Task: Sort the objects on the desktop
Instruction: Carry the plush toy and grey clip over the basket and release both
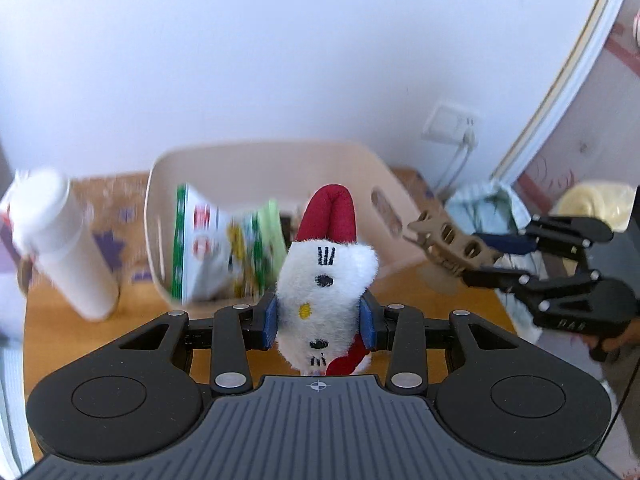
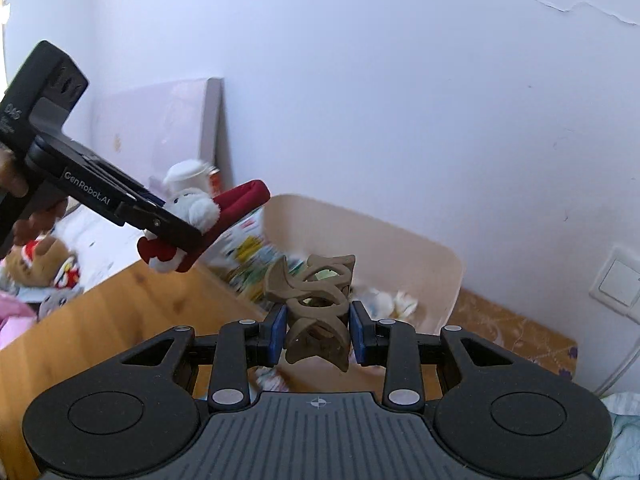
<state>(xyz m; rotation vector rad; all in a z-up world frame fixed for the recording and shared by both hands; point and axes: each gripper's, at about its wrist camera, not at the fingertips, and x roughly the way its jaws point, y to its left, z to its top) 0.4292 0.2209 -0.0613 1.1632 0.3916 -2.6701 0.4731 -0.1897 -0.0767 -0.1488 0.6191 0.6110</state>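
My left gripper (image 1: 319,322) is shut on a white plush toy with red ears (image 1: 326,280), held above the wooden desk; the right wrist view shows the same gripper (image 2: 176,220) and plush toy (image 2: 196,210) at upper left. My right gripper (image 2: 318,332) is shut on a brown hair claw clip (image 2: 314,300), its blue pads pressing both sides. In the left wrist view that gripper (image 1: 456,256) and claw clip (image 1: 444,242) hang at the right. A beige bin (image 1: 256,164) (image 2: 400,248) stands behind both, holding green-and-white packets (image 1: 212,248).
A white cup (image 1: 60,240) stands tilted-looking at the left on the desk (image 1: 72,332). Light cloth (image 1: 492,208) lies right of the bin. A wall socket (image 1: 448,124) and a switch (image 2: 616,284) sit on the wall. Stuffed toys (image 2: 44,264) lie beyond the desk's left edge.
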